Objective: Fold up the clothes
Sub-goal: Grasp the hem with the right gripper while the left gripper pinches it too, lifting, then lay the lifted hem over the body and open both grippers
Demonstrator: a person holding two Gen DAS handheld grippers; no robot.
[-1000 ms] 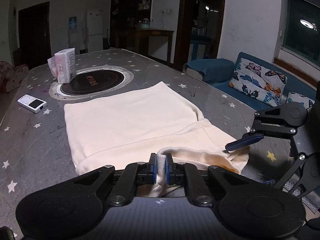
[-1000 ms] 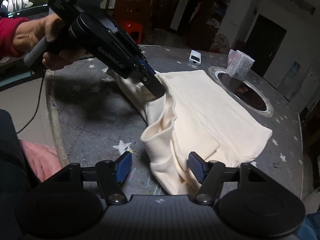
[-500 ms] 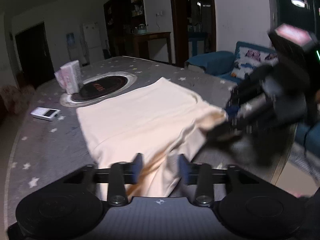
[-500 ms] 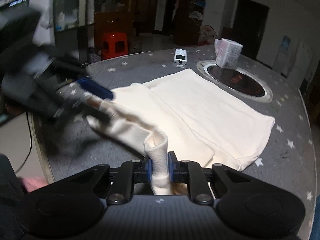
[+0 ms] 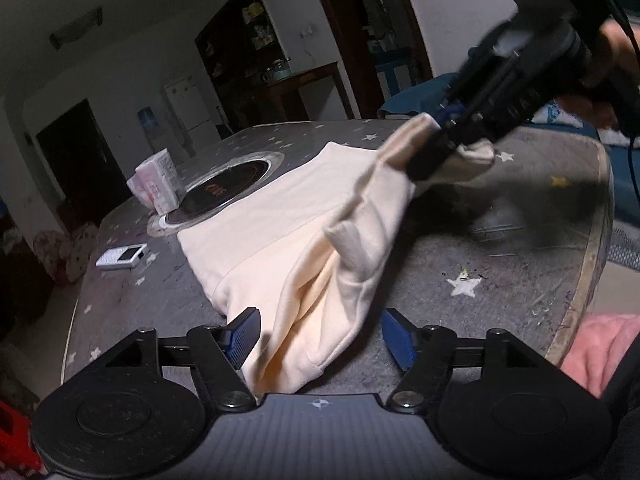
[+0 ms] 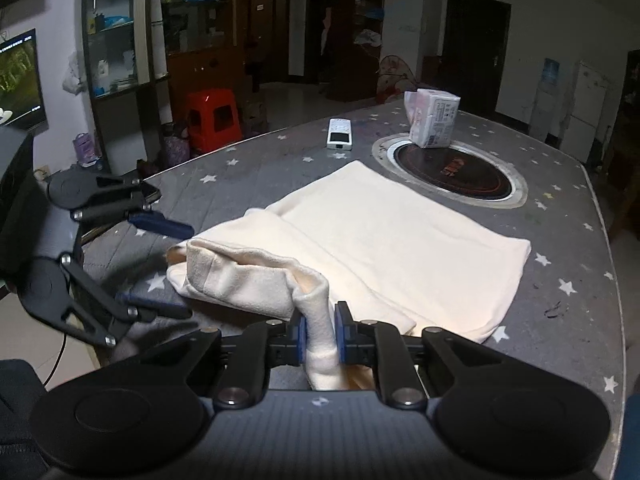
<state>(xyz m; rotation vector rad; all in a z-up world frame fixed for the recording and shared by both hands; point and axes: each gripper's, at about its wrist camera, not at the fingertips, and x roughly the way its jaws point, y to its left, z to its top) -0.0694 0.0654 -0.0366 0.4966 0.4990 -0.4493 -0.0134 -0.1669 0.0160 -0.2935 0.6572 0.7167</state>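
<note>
A cream garment (image 5: 280, 216) (image 6: 400, 240) lies partly folded on the grey star-patterned table (image 5: 480, 292) (image 6: 256, 168). My right gripper (image 6: 320, 334) is shut on a raised fold at the garment's near end. In the left wrist view, that right gripper (image 5: 452, 140) holds the fold up off the table at the upper right. My left gripper (image 5: 320, 334) has its jaws opening; bunched cloth lies between the blue pads (image 5: 244, 332) without being pressed. In the right wrist view, the left gripper (image 6: 188, 272) stands open at the garment's left edge.
A tissue pack (image 5: 156, 184) (image 6: 434, 120) stands on the round hob (image 5: 224, 192) (image 6: 452, 172) set into the table. A white remote (image 5: 122, 257) (image 6: 339, 133) lies beyond the garment. The table's edge (image 5: 588, 264) runs close by, with pink fabric (image 5: 600, 344) beside it.
The left gripper let go of the fold and opened wide. The right gripper closed on the garment's near fold and lifted it; both views rolled.
</note>
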